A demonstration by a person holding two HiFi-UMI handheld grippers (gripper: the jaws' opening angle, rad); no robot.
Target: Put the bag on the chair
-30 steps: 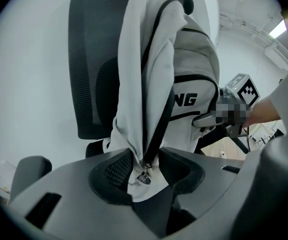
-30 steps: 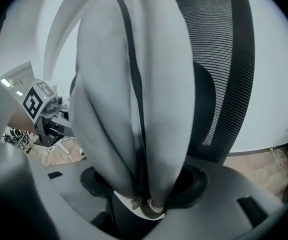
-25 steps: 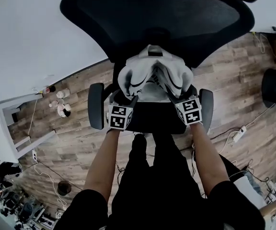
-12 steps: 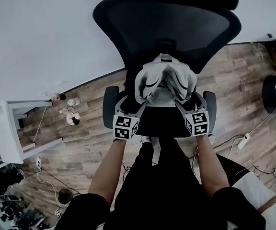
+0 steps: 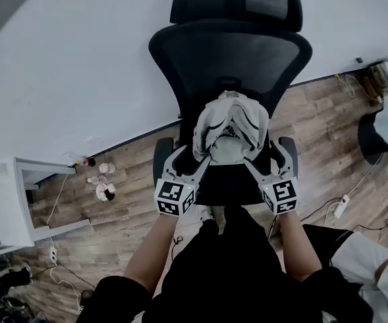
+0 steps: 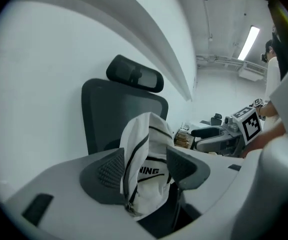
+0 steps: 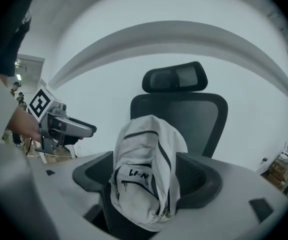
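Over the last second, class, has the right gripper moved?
Yes. The right gripper has drawn back toward the person: its marker cube was beside the chair's right armrest and now sits past its front end.

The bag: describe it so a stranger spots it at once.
Find the black office chair against the white wall. On its seat, against the backrest, stands the bag. It alone is white, a slumped backpack with thin black stripes.

Bag (image 5: pixel 229 128): matt white cloth, creased. Chair (image 5: pixel 231 59): matt black mesh backrest. Floor (image 5: pixel 126 200): wood-grain planks. Wall (image 5: pixel 79 79): smooth, matt.
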